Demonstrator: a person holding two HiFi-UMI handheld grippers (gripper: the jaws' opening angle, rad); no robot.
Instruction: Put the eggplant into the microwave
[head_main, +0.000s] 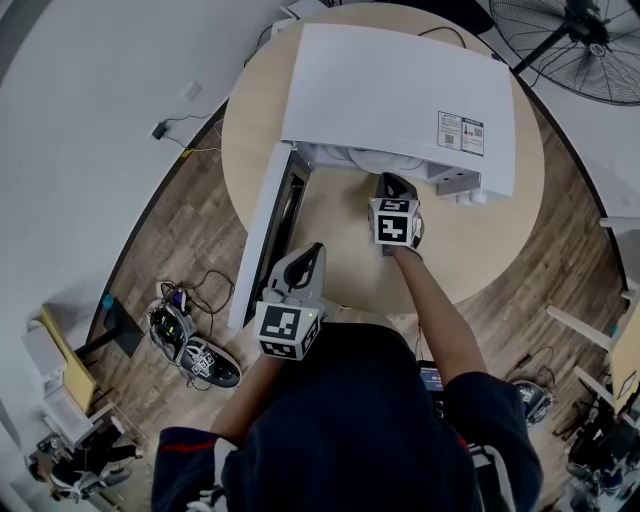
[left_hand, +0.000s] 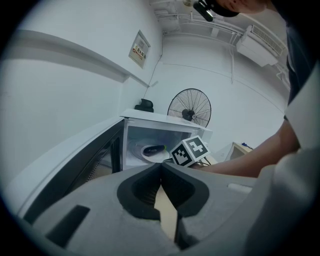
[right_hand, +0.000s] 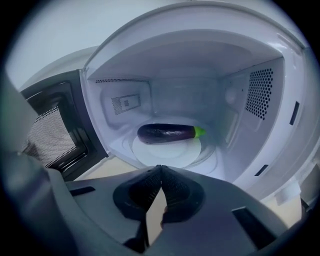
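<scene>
A dark purple eggplant (right_hand: 166, 132) with a green stem end lies on the white turntable plate (right_hand: 170, 150) inside the open white microwave (head_main: 400, 90). It also shows small in the left gripper view as the eggplant (left_hand: 154, 148). My right gripper (right_hand: 159, 170) is shut and empty, just in front of the oven's opening, and appears in the head view as the right gripper (head_main: 393, 192). My left gripper (left_hand: 161, 167) is shut with nothing in it, back near the table's front edge beside the open door (head_main: 268, 235).
The microwave stands on a round wooden table (head_main: 480, 240). Its door swings out to the left toward me. A standing fan (head_main: 570, 45) is behind the table at the right. Shoes and cables (head_main: 190, 345) lie on the floor to the left.
</scene>
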